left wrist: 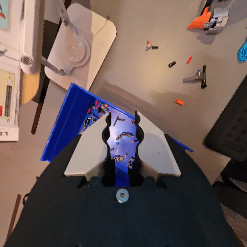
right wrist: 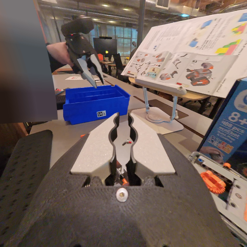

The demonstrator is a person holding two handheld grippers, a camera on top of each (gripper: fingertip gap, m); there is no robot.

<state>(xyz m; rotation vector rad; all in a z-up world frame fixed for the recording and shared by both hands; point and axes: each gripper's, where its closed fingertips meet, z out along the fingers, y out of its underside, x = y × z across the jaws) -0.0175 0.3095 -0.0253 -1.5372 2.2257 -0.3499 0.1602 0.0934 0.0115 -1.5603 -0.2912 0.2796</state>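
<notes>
My left gripper (left wrist: 122, 113) is open and empty. It hovers over a blue bin (left wrist: 69, 120) and points down into it. The bin floor holds several small black, grey and red building parts, among them a bent grey beam (left wrist: 123, 135). In the right wrist view the left gripper (right wrist: 99, 84) hangs over the far rim of the same bin (right wrist: 82, 112), held by a hand. My right gripper (right wrist: 123, 113) is low over the table, jaws a narrow gap apart with nothing between the tips. A small grey and red part (right wrist: 127, 142) lies on the table in line with that gap.
An instruction booklet (right wrist: 173, 64) rests on a white stand (right wrist: 157, 117), whose base (left wrist: 80, 46) is beside the bin. Loose parts (left wrist: 179, 101) lie on the table. A blue box (right wrist: 227, 127) and a part-built model with an orange gear (right wrist: 212, 184) are right. A black perforated surface (right wrist: 26, 160) is left. The left gripper's tips are roughly 30 centimetres from the right gripper's.
</notes>
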